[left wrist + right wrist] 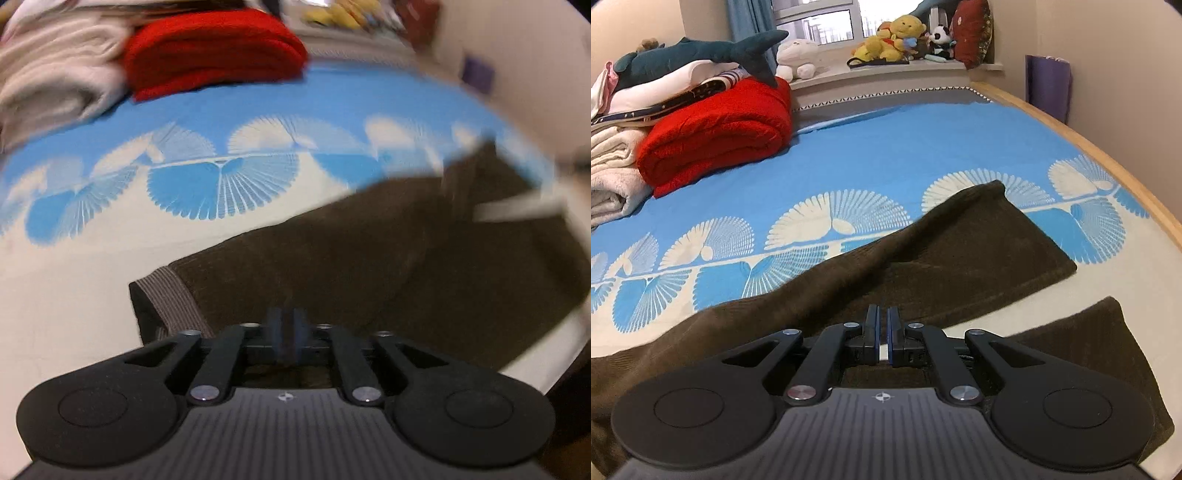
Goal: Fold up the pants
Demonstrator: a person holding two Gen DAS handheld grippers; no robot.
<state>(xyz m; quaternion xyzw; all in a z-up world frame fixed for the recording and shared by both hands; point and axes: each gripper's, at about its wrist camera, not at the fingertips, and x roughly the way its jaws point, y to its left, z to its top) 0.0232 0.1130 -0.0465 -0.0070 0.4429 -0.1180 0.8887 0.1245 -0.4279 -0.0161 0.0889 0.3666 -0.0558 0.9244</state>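
While the right gripper (882, 325), clenched empty, hovered over the brown pants (960, 254) on the bed (923, 147), the blurred left gripper (287, 325) stood slightly parted, likely repositioning.

no readable text, only a small compass-like emblem on each tool body (882, 397)

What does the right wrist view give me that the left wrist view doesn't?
Right wrist only: the shark plush on the bedding pile, the yellow bear and panda on the window ledge, both pant-leg ends, and the shut right claw.

Left wrist only: the pants' ribbed waistband and the blurred left claw, nothing clearly between its fingers.

Both: the brown pants, red blanket, cream blanket and blue patterned bedsheet.
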